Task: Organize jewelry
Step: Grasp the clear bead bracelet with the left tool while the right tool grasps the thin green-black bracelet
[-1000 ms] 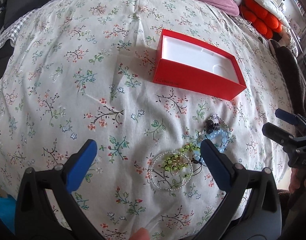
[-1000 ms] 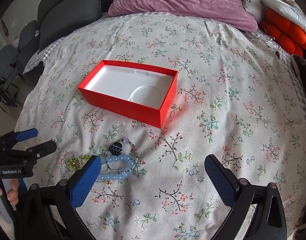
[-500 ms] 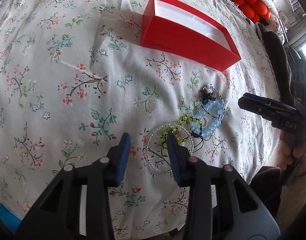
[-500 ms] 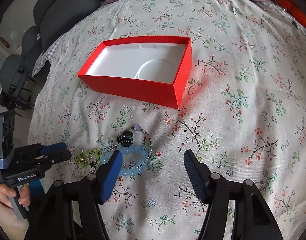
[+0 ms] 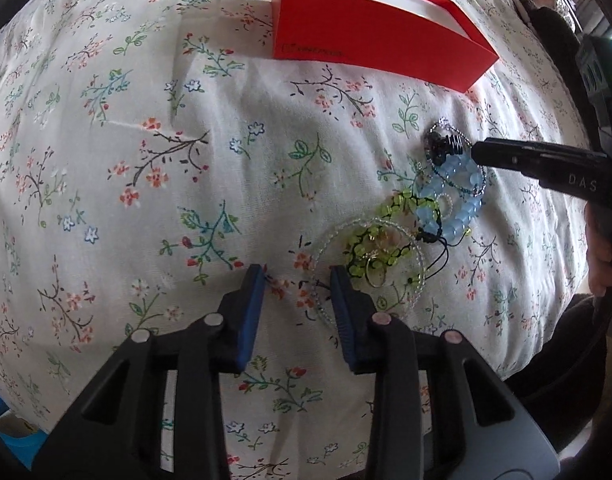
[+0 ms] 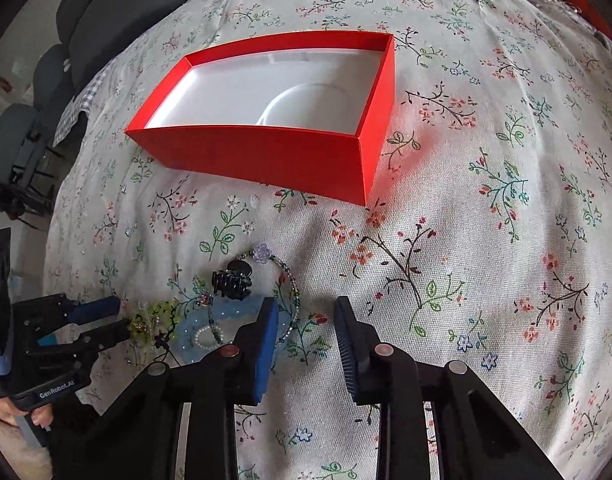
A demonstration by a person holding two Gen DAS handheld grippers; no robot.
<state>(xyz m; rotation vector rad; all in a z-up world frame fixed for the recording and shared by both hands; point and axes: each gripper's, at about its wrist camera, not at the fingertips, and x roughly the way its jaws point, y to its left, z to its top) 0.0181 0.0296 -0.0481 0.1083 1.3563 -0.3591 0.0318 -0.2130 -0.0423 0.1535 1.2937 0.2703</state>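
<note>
Since the earlier frames both wrist views have dropped closer to the floral-print bedspread, and both pairs of blue-padded jaws have narrowed from wide apart. Left hand-held gripper, bottom centre of the left view: jaws closing, not yet clenched; the near arc of the clear beaded bracelet lies between them, with its right pad at the beads. Right hand-held gripper, bottom centre of the right view: jaws closing, grasping nothing; only a thin dark-beaded strand crosses the gap. Just beyond, the jewelry lies in one cluster: a yellow-green beaded bracelet, a pale blue beaded bracelet and a black claw hair clip. Farther up stands the open red rectangular cardboard box, white inside, apart from the cluster.
</note>
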